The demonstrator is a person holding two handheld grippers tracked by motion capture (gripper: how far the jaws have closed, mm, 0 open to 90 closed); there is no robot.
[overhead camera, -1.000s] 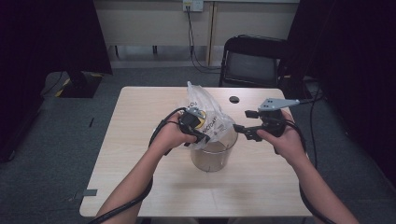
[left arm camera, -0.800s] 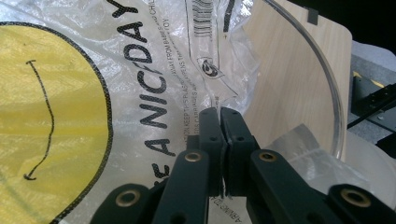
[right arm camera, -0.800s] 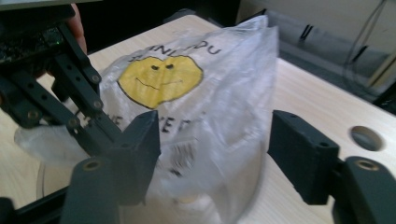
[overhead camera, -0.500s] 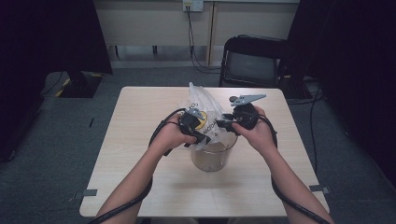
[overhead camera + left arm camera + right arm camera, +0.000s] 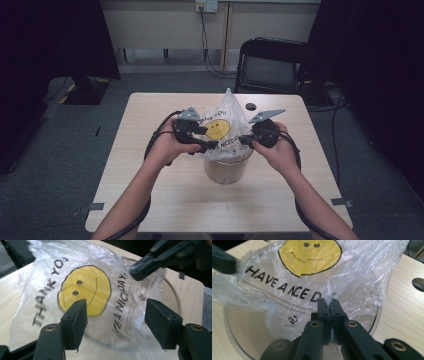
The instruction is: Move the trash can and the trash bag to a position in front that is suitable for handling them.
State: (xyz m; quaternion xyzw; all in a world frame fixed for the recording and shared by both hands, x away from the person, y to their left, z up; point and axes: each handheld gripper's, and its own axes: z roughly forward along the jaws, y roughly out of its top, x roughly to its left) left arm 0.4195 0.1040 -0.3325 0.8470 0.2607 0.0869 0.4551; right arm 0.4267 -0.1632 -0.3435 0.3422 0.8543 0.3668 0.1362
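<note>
I hold a clear plastic bag over a round container that stands upright near the middle of the table, a little toward the right edge. The bag rises from the container's mouth, its long axis running up and leaning toward the table's far edge, with its peak pointing that way. Its yellow smiley and the black lettering face up toward me.

My right gripper has just been closing, and its fingers are now pinched together on a fold of the bag's lower right edge, just over the container's rim. In the high view that gripper comes in from the right side of the bag.

My left gripper has just been opening; its fingers stand wide apart with the bag's printed face between them, and I cannot tell whether either pad touches the film. In the high view it sits at the bag's left side, above the container's near-left rim.
</note>
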